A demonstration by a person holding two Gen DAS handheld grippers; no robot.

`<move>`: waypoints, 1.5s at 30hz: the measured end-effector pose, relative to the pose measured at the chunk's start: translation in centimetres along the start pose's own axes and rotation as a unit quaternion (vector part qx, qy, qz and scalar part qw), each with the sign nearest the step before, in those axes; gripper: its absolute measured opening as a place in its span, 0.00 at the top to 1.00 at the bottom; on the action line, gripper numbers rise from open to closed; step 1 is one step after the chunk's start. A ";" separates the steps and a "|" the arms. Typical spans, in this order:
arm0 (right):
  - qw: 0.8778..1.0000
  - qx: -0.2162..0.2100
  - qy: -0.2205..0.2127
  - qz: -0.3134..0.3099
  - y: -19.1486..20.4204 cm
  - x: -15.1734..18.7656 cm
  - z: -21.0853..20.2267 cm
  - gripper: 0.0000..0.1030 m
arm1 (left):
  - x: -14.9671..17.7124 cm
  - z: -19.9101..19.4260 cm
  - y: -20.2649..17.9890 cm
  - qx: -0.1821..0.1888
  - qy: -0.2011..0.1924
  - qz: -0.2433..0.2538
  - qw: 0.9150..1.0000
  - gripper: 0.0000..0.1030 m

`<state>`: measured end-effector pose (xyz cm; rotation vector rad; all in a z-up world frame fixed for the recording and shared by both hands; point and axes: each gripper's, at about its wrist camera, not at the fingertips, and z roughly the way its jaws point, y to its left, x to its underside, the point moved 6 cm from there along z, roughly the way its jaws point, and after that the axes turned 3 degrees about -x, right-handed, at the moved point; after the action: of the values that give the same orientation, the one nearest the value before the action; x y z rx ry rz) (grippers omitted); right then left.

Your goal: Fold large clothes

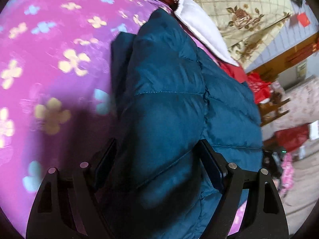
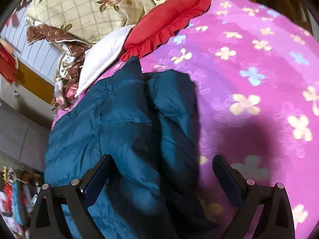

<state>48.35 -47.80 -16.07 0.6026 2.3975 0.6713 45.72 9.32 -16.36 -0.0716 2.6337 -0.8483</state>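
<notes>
Both grippers over the folded jacket, nothing gripped.

Your left gripper (image 1: 157, 155) and right gripper (image 2: 161, 171) both have jaws spread wide, straddling the teal jacket (image 1: 169, 91) without clamping it. It lies bunched into a long bundle on the purple bedspread (image 1: 49, 49), near the bed edge by the white pillow (image 1: 201, 27). Looks like you're lining up for the next fold.
</notes>
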 end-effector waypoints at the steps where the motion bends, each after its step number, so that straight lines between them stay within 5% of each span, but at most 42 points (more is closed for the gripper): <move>1: 1.000 -0.011 0.007 0.005 0.0 0.0 0.5 0.04 | -0.1 0.0 -0.2 0.004 -0.003 0.010 1.000 0.18; 7: 0.997 -0.040 0.036 -0.047 1.9 0.3 2.3 0.00 | 0.4 0.9 -2.1 0.002 0.007 0.079 0.997 0.04; 13: 0.996 -0.027 0.035 -0.079 3.8 0.6 3.8 0.00 | 0.4 1.5 -2.7 -0.027 -0.004 0.061 0.998 0.01; 16: 0.997 -0.030 0.031 -0.069 3.9 0.9 3.7 0.14 | 0.5 1.2 -3.1 -0.036 -0.005 0.052 0.998 0.30; 18: 0.997 -0.035 0.030 -0.062 4.0 1.0 3.3 0.26 | 0.5 0.4 -3.9 -0.047 -0.016 0.054 0.997 0.57; 21: 0.997 -0.032 0.027 -0.065 4.6 1.0 2.5 0.48 | 0.6 -0.6 -4.8 -0.065 -0.028 0.058 0.996 0.70; 30: 0.997 -0.038 0.009 -0.062 6.2 1.2 -0.4 0.68 | 1.3 -2.3 -7.3 -0.117 -0.065 0.068 0.989 0.76; 45: 0.996 -0.048 0.013 -0.071 6.4 3.5 -3.0 0.71 | 3.6 -4.2 -6.6 -0.119 -0.060 0.063 0.989 0.77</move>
<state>45.57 -41.90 -11.63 0.3812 2.3902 0.7320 40.44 5.68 -10.65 -0.0172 2.5816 -0.4709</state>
